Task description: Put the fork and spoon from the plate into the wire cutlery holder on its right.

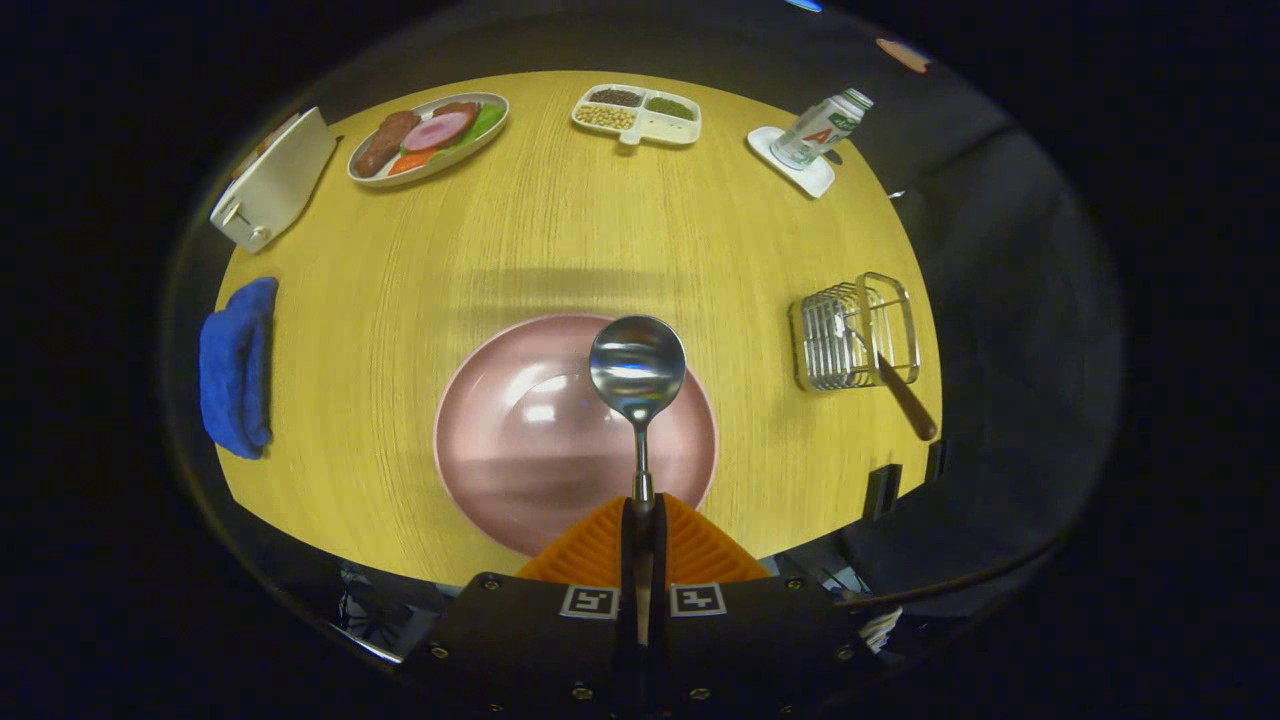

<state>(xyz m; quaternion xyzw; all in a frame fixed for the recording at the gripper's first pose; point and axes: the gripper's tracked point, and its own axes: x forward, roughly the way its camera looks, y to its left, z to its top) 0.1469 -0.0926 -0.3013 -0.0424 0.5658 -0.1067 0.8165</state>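
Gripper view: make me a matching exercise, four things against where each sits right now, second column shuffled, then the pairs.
Things
1. spoon
2. wooden-handled utensil
3. blue cloth
4. bottle

Places
A. on a white coaster at the table's far right corner
B. clamped by its handle between the fingers of the gripper, bowl out over the pink plate
C. at the table's left edge, near the white toaster
D. leaning in the wire cutlery holder, handle sticking out

Pairs: 1-B, 2-D, 3-C, 4-A
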